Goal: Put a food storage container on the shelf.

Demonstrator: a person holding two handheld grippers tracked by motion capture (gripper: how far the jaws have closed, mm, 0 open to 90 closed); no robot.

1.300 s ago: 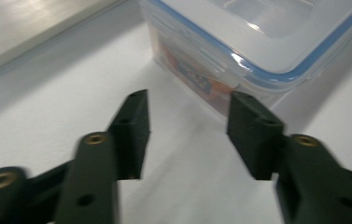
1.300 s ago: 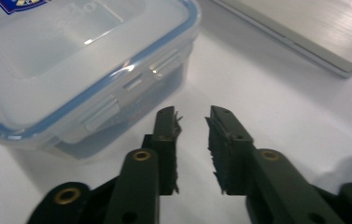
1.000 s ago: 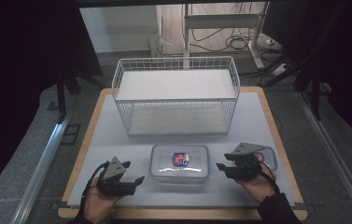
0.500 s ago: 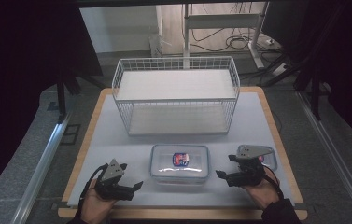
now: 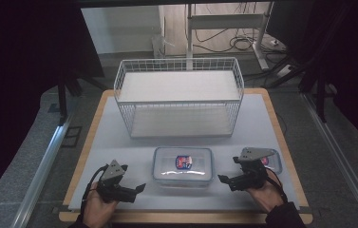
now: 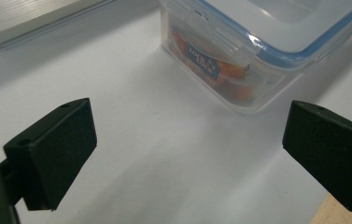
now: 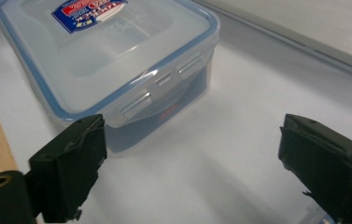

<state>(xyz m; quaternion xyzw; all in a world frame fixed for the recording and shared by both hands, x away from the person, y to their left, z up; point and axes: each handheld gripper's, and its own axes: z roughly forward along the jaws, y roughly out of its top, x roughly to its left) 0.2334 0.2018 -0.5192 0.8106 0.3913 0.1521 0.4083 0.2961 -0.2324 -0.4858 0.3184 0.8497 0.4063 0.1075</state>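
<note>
Both tongs, left (image 5: pixel 140 188) and right (image 5: pixel 223 179), have drawn back toward the person, open and empty, probably bracketing the lidded box (image 5: pixel 182 166).

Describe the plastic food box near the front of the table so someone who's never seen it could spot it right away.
Start at the white wire basket at the back of the table, then come toward the person's edge. The clear lidded container sits there, between the left gripper and right gripper. Its blue-trimmed snap-lock lid and red-and-blue label set it apart from the second container behind the right gripper.
</note>
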